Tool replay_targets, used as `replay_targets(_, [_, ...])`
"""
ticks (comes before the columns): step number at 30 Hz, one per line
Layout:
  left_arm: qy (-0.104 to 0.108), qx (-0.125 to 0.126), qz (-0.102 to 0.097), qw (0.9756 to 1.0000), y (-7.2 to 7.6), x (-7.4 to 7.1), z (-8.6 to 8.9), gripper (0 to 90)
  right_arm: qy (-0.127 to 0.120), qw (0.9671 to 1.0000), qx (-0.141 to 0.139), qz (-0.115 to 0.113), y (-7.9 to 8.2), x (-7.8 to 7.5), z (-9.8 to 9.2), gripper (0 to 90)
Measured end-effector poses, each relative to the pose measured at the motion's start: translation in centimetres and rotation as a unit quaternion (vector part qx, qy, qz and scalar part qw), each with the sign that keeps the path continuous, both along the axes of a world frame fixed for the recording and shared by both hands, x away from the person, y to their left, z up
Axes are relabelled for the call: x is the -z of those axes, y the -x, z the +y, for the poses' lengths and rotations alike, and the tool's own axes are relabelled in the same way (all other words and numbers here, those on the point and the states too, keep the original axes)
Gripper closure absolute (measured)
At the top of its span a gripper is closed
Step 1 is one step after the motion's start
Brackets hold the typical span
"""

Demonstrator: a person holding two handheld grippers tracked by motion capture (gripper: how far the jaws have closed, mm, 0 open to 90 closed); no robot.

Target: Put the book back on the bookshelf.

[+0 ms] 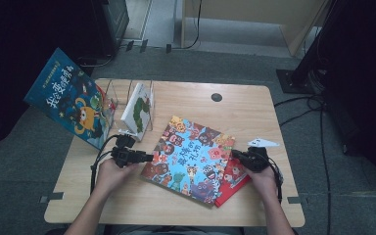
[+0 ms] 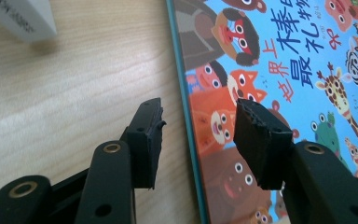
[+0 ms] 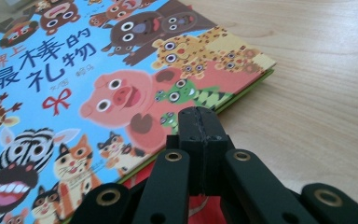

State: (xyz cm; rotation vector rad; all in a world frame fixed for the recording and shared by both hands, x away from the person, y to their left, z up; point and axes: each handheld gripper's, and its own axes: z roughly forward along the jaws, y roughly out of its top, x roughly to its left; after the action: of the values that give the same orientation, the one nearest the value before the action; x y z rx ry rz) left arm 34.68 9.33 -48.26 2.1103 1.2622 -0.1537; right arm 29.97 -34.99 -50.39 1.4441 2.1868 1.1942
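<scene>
A pale wooden table (image 1: 254, 105) with rounded corners is seen from above, the person's forearms entering at its near edge. A large blue picture book with cartoon animals on its cover (image 1: 192, 157) is laid flat between the two grippers, resting on a thinner red book (image 1: 232, 178) whose corner is exposed beneath the right gripper (image 1: 236, 154). Beyond the left gripper (image 1: 149, 157), a blue illustrated book with yellow lettering (image 1: 71, 103) is leaned against a clear wire book rack (image 1: 127, 93), in which a white book with a green caterpillar (image 1: 138, 110) is stood upright.

The left gripper (image 2: 198, 133) is held at the blue picture book's left edge (image 2: 186, 98); its jaws are parted, one over bare wood and one over the cover, with the edge between them and no pad seen pressing on it. The right gripper (image 3: 199, 122) is placed at the opposite edge of the cover (image 3: 121, 88), its jaws brought fully together with nothing visible between them; contact with the cover cannot be determined.
</scene>
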Motion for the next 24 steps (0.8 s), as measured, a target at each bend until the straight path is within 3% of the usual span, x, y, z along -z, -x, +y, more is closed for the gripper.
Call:
replay_targets(7, [-0.012, 0.009, 0.0, 0.9999, -1.5, 0.3, -0.8, 49.8, 0.003, 1.0, -0.003, 0.0, 1.3, 0.0, 0.3, 90.0])
replay_targets(15, [-0.006, 0.014, 0.01, 0.9998, -3.0, 0.5, -1.4, 48.4, 0.003, 1.0, 0.0, 0.007, 2.2, 0.3, 0.1, 90.0])
replay_targets(24, [-0.004, 0.026, 0.009, 0.9996, -3.0, 0.5, -2.4, 48.3, 0.011, 0.9998, -0.015, 0.008, 2.1, 0.6, 1.5, 90.0])
